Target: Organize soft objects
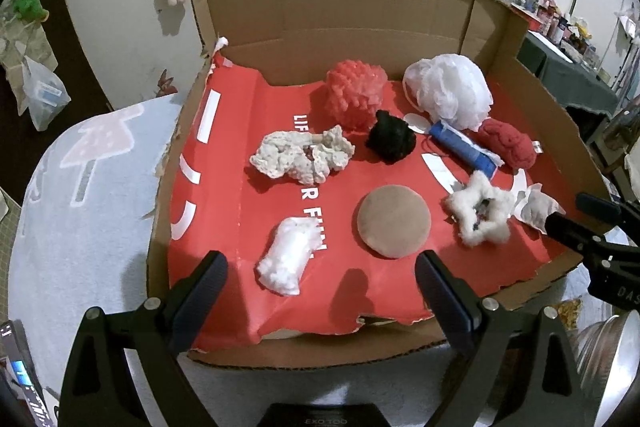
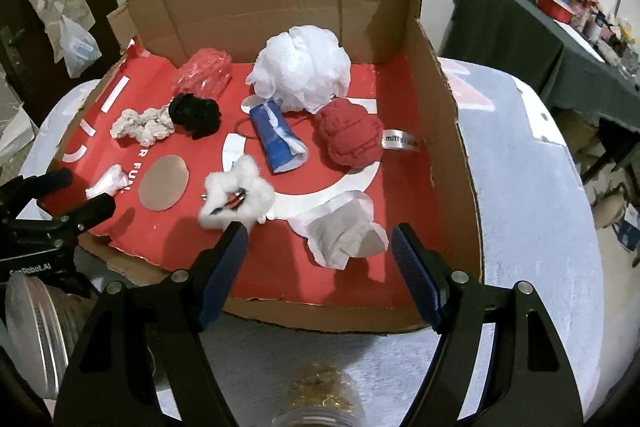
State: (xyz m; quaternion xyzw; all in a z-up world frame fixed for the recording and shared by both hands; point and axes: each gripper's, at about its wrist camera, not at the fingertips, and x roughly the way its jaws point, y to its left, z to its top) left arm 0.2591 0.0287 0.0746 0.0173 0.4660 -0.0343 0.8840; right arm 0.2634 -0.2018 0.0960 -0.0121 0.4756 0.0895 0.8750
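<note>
Both claws hang over the near edge of the cardboard box point(image 1: 320, 3), jaws apart and holding nothing: the left claw point(image 1: 320, 267) faces the white stuffing wad point(image 1: 286, 259), the right claw point(image 2: 320, 251) faces the crumpled grey-and-white cloth point(image 2: 344, 235). The soft things all lie loose on the box's red liner point(image 1: 224, 187): the tan round pad point(image 1: 394, 221) and the white fluffy star point(image 1: 478, 213) toward the near edge, the white mesh pouf point(image 2: 302, 67) and red knit ball point(image 2: 348, 135) toward the back wall. The step in hand looks like a first pick. Each claw should straddle its piece fully and close deep, since such limp stuff slips from a shallow pinch, and clear the box's near rim.
</note>
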